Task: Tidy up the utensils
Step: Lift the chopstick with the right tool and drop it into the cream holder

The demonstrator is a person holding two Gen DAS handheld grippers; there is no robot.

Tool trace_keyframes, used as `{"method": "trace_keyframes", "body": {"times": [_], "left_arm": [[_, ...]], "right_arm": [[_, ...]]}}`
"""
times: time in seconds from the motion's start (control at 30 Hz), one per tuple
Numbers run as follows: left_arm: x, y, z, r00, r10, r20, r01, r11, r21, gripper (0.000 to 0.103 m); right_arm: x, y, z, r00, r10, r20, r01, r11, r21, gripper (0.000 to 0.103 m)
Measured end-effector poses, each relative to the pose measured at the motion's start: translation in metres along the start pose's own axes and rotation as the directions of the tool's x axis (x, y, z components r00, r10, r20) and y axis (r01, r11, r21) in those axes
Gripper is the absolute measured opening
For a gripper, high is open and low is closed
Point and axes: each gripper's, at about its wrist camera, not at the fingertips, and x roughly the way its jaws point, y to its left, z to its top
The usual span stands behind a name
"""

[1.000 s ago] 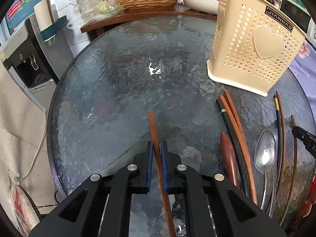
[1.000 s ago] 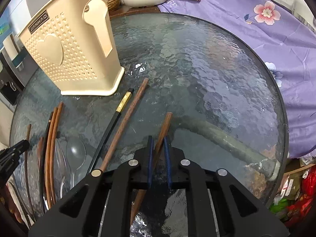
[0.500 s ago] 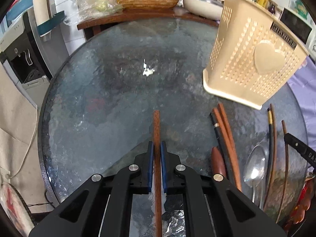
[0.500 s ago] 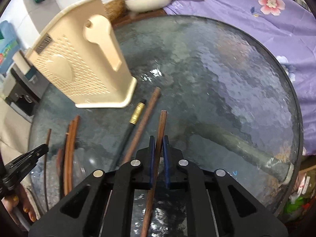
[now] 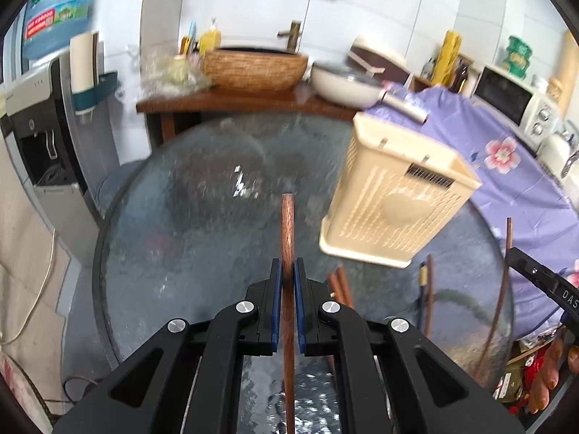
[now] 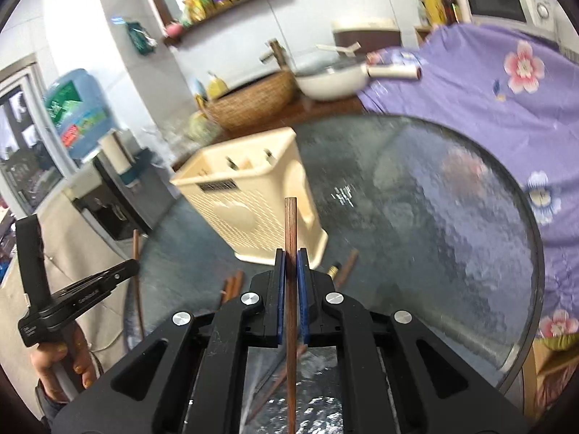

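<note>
Left hand-held gripper (image 5: 288, 266): blue pads pressed together on a brown wooden chopstick (image 5: 288, 224), which runs straight out between them toward 12 o'clock, its tip clear of the glass counter (image 5: 173, 238).

Right hand-held gripper (image 6: 291, 255): likewise pinching a second brown chopstick (image 6: 290, 224), pointing to 12 o'clock above the counter.

Cream perforated utensil basket (image 5: 394, 195): upright on the counter at about 2 o'clock of the left gripper; in the right wrist view it sits at 11 o'clock, just behind the held stick.

Loose utensils on the counter: a pair of brown chopsticks (image 5: 340, 285) and a dark gold-banded chopstick (image 5: 422, 289) lie near the basket's base at 3 to 4 o'clock. Motion blur is heavy; further pieces under the grippers appear to be utensils but cannot be identified.
</note>
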Motion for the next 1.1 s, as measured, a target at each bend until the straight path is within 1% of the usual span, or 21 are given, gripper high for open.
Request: {"method": "trace_keyframes", "body": {"times": [0.13, 0.23, 0.37, 0.47, 0.57, 0.7, 0.87, 0.97, 1.1], "left_arm": [[-0.021, -0.006, 0.005, 0.998, -0.022, 0.054, 0.021, 1.000, 0.020, 0.007], [-0.035, -0.011, 0.005, 0.995, -0.037, 0.089, 0.034, 0.999, 0.038, 0.007], [-0.045, -0.015, 0.004, 0.992, -0.048, 0.121, 0.042, 0.998, 0.055, 0.007], [-0.050, -0.017, 0.004, 0.988, -0.055, 0.144, 0.047, 0.997, 0.059, 0.007], [-0.057, -0.021, 0.004, 0.984, -0.063, 0.165, 0.050, 0.996, 0.080, 0.007], [-0.066, -0.027, 0.010, 0.979, -0.072, 0.191, 0.054, 0.994, 0.098, 0.007], [-0.078, -0.034, 0.026, 0.972, -0.099, 0.213, 0.077, 0.991, 0.109, 0.006], [-0.086, -0.037, 0.041, 0.966, -0.127, 0.226, 0.106, 0.989, 0.100, 0.006], [-0.101, -0.045, 0.071, 0.953, -0.156, 0.260, 0.133, 0.986, 0.104, 0.006]], "right_arm": [[-0.021, 0.014, 0.007, 0.999, 0.042, 0.033, -0.040, 0.998, -0.045, 0.007], [-0.033, 0.023, 0.008, 0.997, 0.075, 0.033, -0.072, 0.994, -0.081, 0.007], [-0.045, 0.028, 0.007, 0.996, 0.079, 0.038, -0.074, 0.990, -0.120, 0.007], [-0.049, 0.030, 0.009, 0.994, 0.111, 0.018, -0.108, 0.987, -0.118, 0.007], [-0.052, 0.035, 0.010, 0.995, 0.100, 0.024, -0.095, 0.984, -0.151, 0.007], [-0.058, 0.043, 0.016, 0.993, 0.117, 0.024, -0.111, 0.978, -0.176, 0.007], [-0.068, 0.054, 0.035, 0.989, 0.143, 0.040, -0.132, 0.970, -0.202, 0.007], [-0.075, 0.062, 0.049, 0.986, 0.157, 0.058, -0.141, 0.966, -0.216, 0.007], [-0.083, 0.078, 0.081, 0.980, 0.176, 0.092, -0.151, 0.960, -0.236, 0.007]]}}
